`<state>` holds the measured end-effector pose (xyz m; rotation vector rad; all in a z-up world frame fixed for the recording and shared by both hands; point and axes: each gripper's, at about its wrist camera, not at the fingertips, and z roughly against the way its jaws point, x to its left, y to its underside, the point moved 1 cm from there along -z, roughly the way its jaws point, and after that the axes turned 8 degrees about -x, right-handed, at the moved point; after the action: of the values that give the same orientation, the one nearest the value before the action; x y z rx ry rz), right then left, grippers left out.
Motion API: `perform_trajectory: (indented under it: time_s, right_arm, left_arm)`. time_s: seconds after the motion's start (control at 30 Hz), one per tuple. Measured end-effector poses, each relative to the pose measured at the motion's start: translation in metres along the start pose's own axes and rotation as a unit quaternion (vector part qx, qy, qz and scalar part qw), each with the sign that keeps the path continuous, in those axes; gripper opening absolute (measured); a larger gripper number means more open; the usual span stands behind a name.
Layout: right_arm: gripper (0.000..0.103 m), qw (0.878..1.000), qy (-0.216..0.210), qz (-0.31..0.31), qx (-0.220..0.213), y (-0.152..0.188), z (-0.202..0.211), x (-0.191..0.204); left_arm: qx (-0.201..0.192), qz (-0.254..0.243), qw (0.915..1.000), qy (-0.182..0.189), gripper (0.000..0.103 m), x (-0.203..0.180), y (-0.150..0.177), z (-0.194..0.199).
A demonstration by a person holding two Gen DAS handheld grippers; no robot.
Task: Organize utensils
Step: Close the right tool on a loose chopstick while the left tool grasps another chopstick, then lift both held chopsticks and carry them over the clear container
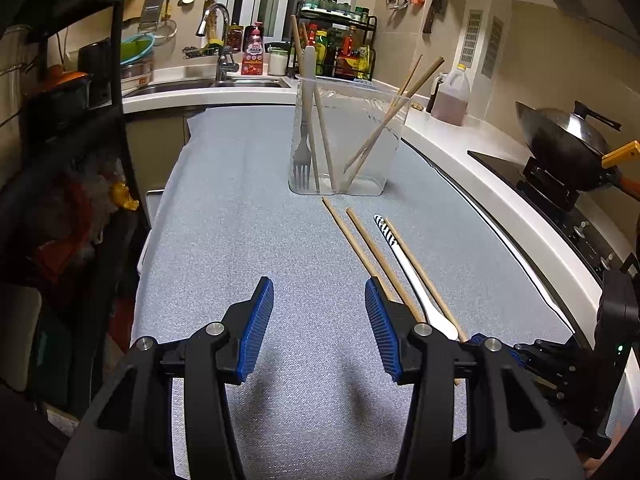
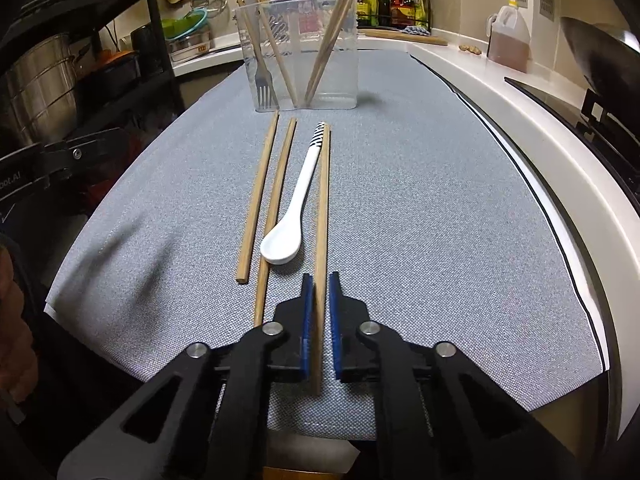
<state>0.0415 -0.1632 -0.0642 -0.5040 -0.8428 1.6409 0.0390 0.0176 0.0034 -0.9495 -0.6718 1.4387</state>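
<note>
A clear plastic holder (image 1: 342,140) (image 2: 306,52) stands on the grey mat and holds a fork (image 1: 303,160) (image 2: 264,80) and several wooden chopsticks. Three wooden chopsticks and a white spoon (image 2: 292,216) (image 1: 416,280) with a striped handle lie on the mat in front of it. My right gripper (image 2: 319,284) has its jaws nearly closed around the rightmost chopstick (image 2: 323,200), with thin gaps beside the stick. My left gripper (image 1: 319,292) is open and empty above the mat, left of the utensils.
The grey mat (image 1: 240,220) covers the counter. A sink and tap (image 1: 218,40) lie at the back left, a condiment rack (image 1: 340,44) behind the holder, an oil jug (image 1: 452,96) and a wok on the stove (image 1: 568,136) to the right. A dark shelf (image 1: 60,120) stands left.
</note>
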Motion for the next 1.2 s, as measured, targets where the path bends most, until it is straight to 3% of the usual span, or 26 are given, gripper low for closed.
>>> perform_trajectory:
  time_s: [0.3,0.57,0.83,0.93,1.2]
  right_arm:
    - [0.006,1.000,0.011,-0.017,-0.007,0.002,0.003,-0.012]
    - [0.006,0.999,0.016,-0.034,-0.016,0.002,0.008,-0.028]
    - [0.006,0.999,0.007,-0.036,-0.013,0.006,0.010,-0.036]
    - [0.006,0.999,0.006,-0.033,-0.013,0.007,0.010,-0.036]
    - [0.006,0.999,0.008,-0.033,-0.009,0.005,0.009,-0.032]
  left_arm:
    - [0.030,0.012,0.9993,0.021,0.039,-0.004,0.012,-0.013]
    - [0.075,0.008,0.9953,0.060,0.034,-0.043,0.028,-0.043]
    - [0.112,0.006,0.9927,0.042,0.031,-0.064,0.033,-0.070]
    - [0.122,-0.017,0.9923,0.015,0.029,-0.070,0.036,-0.075]
    - [0.125,-0.017,0.9920,-0.009,0.007,-0.054,0.034,-0.070]
